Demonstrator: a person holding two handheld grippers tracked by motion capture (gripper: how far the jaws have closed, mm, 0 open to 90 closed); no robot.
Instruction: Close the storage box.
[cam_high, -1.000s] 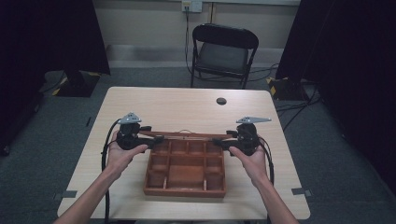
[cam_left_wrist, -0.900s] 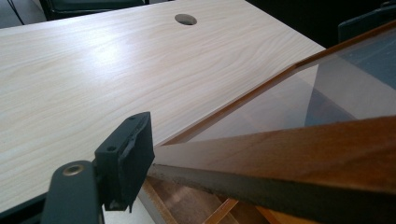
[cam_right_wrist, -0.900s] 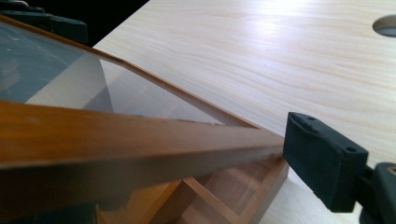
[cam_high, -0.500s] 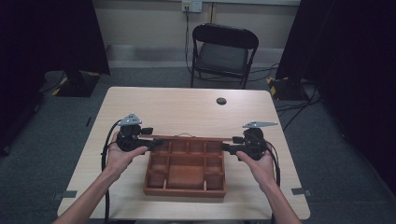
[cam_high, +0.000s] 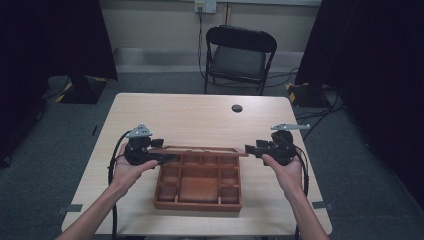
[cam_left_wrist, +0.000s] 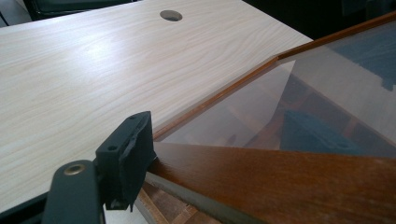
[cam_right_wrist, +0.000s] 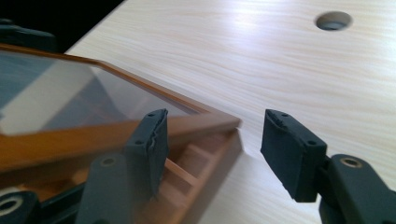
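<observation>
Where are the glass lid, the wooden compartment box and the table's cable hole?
glass lid (cam_left_wrist: 299, 102), left gripper view, on its glass pane.
wooden compartment box (cam_high: 198, 205), high view, on its near wall.
cable hole (cam_high: 237, 108), high view, on its middle.

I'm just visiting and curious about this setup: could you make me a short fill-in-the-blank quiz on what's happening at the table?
1. The wooden box has a raised lid with a pane of ____.
2. The left gripper grips the lid's ____ frame.
3. Beyond the table stands an empty black ____.

Missing words: glass; wooden; chair
</observation>
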